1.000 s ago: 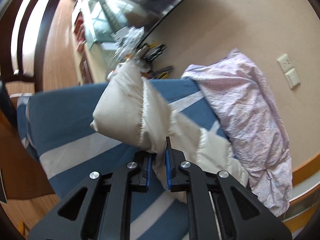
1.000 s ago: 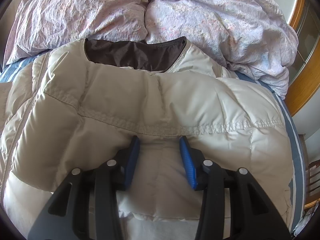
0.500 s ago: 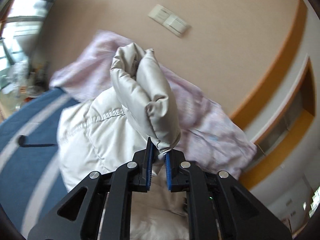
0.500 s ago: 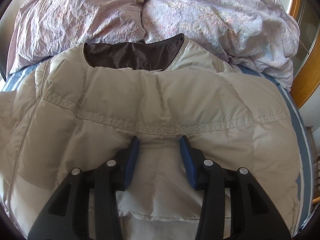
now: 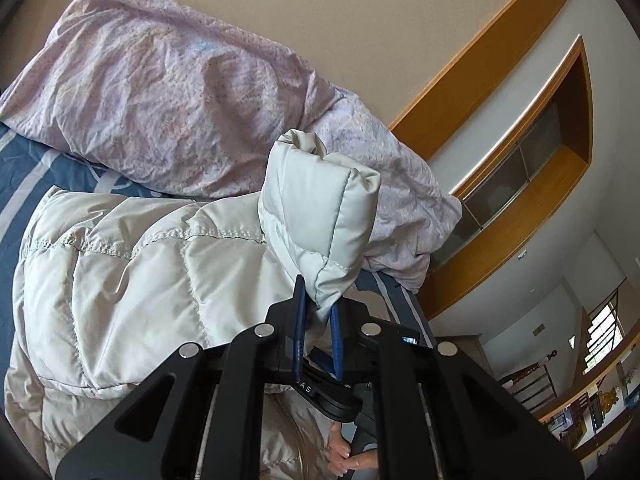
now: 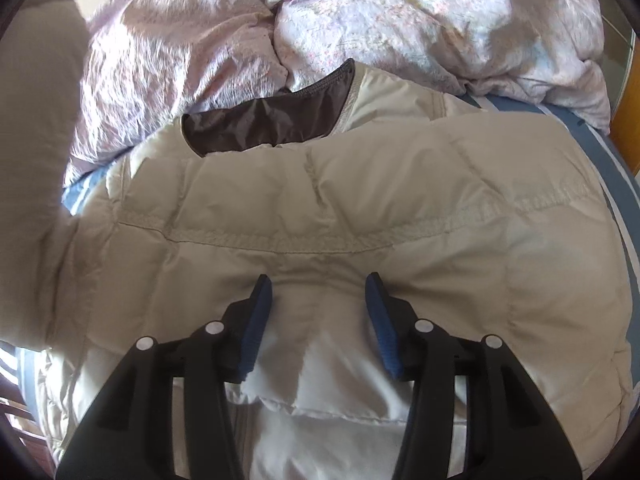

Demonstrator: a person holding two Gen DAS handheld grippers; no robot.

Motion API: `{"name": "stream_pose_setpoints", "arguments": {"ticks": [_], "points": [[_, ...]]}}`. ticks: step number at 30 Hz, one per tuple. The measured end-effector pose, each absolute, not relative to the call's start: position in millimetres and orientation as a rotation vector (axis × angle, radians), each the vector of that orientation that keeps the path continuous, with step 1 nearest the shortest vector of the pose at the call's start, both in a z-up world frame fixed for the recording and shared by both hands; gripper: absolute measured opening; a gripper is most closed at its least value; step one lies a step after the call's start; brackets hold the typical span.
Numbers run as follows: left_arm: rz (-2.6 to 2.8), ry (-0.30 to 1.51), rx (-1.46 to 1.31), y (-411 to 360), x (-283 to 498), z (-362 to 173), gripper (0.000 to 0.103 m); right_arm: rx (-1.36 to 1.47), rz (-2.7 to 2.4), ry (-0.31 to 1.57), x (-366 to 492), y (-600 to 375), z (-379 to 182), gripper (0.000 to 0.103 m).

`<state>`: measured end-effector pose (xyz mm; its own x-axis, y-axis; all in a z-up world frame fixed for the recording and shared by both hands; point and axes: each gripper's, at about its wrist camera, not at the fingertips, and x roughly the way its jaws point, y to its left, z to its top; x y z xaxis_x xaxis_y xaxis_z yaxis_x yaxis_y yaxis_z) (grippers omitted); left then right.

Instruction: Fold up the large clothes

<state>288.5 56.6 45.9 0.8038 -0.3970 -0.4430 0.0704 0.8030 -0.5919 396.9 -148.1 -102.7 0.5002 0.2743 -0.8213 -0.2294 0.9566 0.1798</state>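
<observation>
A cream quilted down jacket lies spread on the bed, its dark brown lining showing at the collar. My left gripper is shut on the cuff end of the jacket's sleeve and holds it lifted over the jacket body. The raised sleeve shows blurred at the left edge of the right wrist view. My right gripper is open, its blue pads resting on the jacket's back below a stitched seam.
A crumpled pale pink duvet lies heaped along the wall behind the jacket; it also shows in the right wrist view. The blue striped bedsheet shows at the edges. A wooden window frame stands at the right.
My left gripper has swung the sleeve up and across over the jacket body toward the duvet side. My right gripper has stayed open on the jacket's back, shifting only slightly.
</observation>
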Motion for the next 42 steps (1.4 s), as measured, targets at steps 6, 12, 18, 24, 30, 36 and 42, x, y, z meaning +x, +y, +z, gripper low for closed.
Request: {"name": "stream_pose_setpoints", "arguments": {"ticks": [6, 12, 18, 24, 30, 36, 42], "points": [[-0.308, 0.646, -0.533, 16, 303, 34, 0.010, 0.122, 0.286, 0.980, 389, -179, -94, 0.051], [-0.296, 0.702, -0.449, -21, 313, 11, 0.010, 0.139, 0.180, 0.911, 377, -218, -84, 0.051], [-0.285, 0.829, -0.393, -38, 325, -36, 0.011, 0.176, 0.138, 0.886, 380, -247, -79, 0.051], [-0.289, 0.869, -0.386, -41, 322, -47, 0.032, 0.214, 0.174, 0.869, 379, -249, -73, 0.051], [-0.395, 0.808, -0.340, -55, 307, -27, 0.094, 0.243, 0.195, 0.852, 378, -252, -63, 0.051], [-0.334, 0.772, -0.354, -21, 298, -8, 0.094, 0.291, 0.378, 0.876, 375, -237, -55, 0.051], [-0.077, 0.706, -0.262, 47, 294, 5, 0.094, 0.193, 0.414, 0.832, 368, -202, -48, 0.045]]}}
